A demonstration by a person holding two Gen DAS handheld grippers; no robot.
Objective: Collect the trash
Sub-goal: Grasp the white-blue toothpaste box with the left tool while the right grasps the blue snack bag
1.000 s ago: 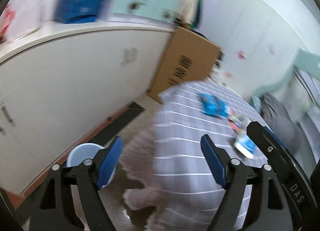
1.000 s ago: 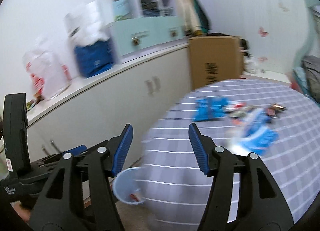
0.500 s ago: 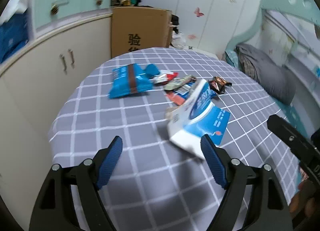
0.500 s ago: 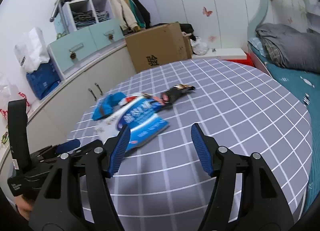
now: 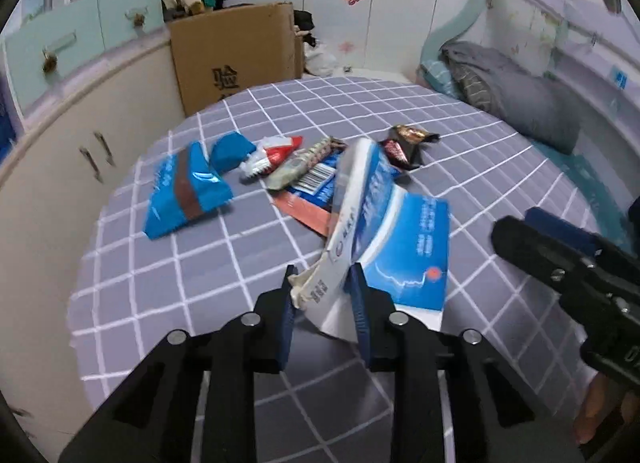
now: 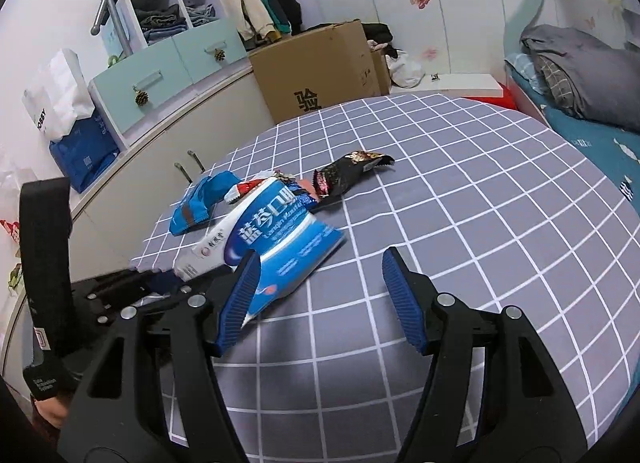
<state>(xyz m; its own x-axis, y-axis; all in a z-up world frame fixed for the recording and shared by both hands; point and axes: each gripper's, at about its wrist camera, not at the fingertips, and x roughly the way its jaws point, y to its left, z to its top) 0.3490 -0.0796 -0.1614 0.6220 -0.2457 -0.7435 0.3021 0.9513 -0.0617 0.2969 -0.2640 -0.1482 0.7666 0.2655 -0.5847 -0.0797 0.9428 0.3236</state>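
A torn blue and white carton (image 5: 400,231) (image 6: 276,239) lies on the round table's grey checked cloth (image 5: 160,303) (image 6: 480,223). My left gripper (image 5: 322,291) (image 6: 160,283) is closing, and its pads press on the carton's white near end. Behind it lie a blue snack bag (image 5: 184,191) (image 6: 192,211), a red and white wrapper (image 5: 272,153) and a dark wrapper (image 5: 404,143) (image 6: 348,175). My right gripper (image 6: 320,295) (image 5: 516,225) stands open just right of the carton, with only cloth between its fingers.
A cardboard box (image 5: 236,51) (image 6: 320,67) stands on the floor behind the table. White cupboards (image 5: 80,135) run along the left, close to the table edge. A bed with a grey blanket (image 5: 512,95) is at the right.
Both views swung from the cupboards and floor onto the table. My left gripper came up to the carton and its jaws narrowed onto the carton's end. The right jaws stayed wide.
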